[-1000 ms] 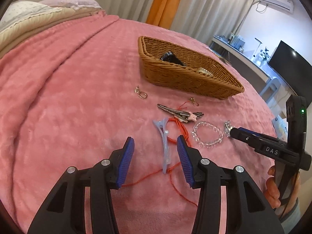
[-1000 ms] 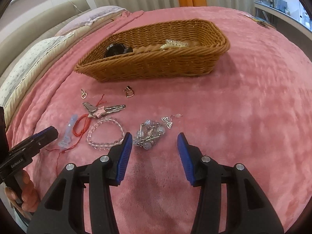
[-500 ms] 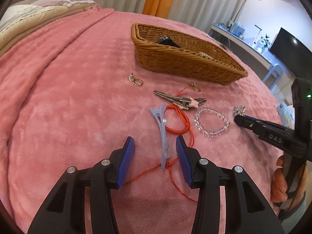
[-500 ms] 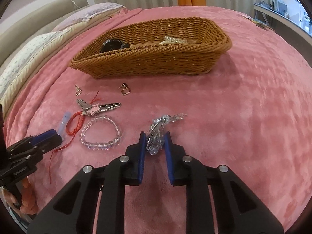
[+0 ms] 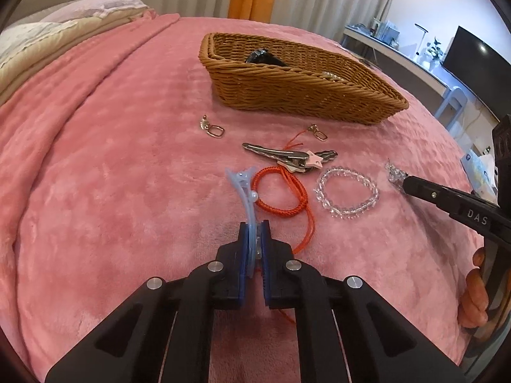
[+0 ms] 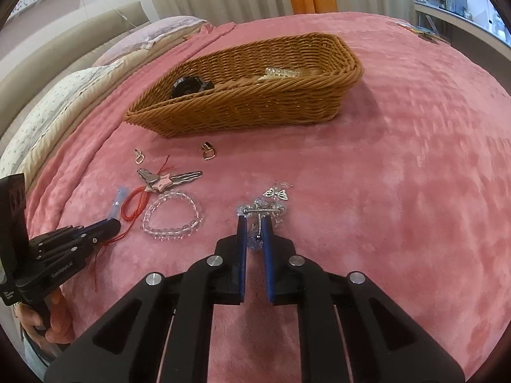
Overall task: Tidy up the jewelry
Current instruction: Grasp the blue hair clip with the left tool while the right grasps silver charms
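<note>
**A:** Two hand-held grippers work over a pink blanket (image 5: 95, 191). What is each one doing?

**B:** The left gripper (image 5: 254, 233) is clamped on the near end of a pale blue hair clip (image 5: 244, 188), which points away from it. The right gripper (image 6: 254, 233) is closed around a clear beaded charm bracelet (image 6: 262, 210); a metal bar and a silver butterfly charm (image 6: 277, 193) show just beyond its fingertips.

**A:** What lies around them?

**B:** Just beyond and to the right of the left gripper, a red cord bracelet (image 5: 281, 191) touches the clip, one strand trailing back beside the fingers. Further right lies a clear bead bracelet (image 5: 346, 193). Ahead are silver hair clips with a pink star (image 5: 287, 158), and beyond those two small earrings (image 5: 212, 129), well apart from each other. Furthest is a wicker basket (image 5: 303, 92) holding a black item (image 5: 263, 57) and something pale and beaded (image 6: 282, 73).

**A:** Anything between the grippers and the basket?

**B:** Only that loose jewelry. From the right gripper, the basket sits ahead and slightly left.

**A:** Any writing?

**B:** "DAS" in white on the right gripper's arm, seen from the left camera. The left gripper's arm carries a label too blurred to read.
</note>
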A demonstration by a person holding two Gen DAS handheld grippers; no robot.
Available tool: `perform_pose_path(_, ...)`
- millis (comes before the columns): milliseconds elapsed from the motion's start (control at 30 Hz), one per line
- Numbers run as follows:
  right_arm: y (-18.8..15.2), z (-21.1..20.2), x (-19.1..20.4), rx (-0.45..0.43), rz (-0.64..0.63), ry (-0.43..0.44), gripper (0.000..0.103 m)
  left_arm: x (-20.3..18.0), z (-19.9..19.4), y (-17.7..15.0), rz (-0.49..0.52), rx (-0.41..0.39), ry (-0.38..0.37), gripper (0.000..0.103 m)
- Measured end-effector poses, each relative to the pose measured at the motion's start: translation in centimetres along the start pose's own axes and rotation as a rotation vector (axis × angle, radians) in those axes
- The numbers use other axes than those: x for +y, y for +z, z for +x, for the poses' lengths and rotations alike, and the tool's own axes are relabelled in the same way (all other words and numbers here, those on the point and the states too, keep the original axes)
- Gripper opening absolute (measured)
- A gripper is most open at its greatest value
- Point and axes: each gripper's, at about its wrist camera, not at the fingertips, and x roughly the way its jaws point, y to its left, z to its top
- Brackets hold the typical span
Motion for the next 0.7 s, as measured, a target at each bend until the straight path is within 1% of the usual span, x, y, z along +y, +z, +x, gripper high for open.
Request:
perform_pose_path(233,-0.2,-1.7,-0.2,-0.044,-0.014,0.016,0.008,0.0,-0.7,-0.1,-0.013,-0.036,-0.001,0.005)
perform_pose_path(367,-0.3,-2.3,-0.6,-0.047,-0.012,0.021,0.008,0.4,-1.0,-0.2,-0.028,-0.051,-0.008,0.005)
perform_pose_path(467,-0.1,-2.8,-1.0,-0.052,-0.004,0.039,0.008,0.7,-1.1,-0.2,-0.036,-0.058,-0.013,0.005)
perform_pose_path(700,0.8,-5.2,-1.3,-0.085,-0.002,0.071,0.008,0.5,-2.8,0.1,-0.031,-0.114,-0.027,0.005)
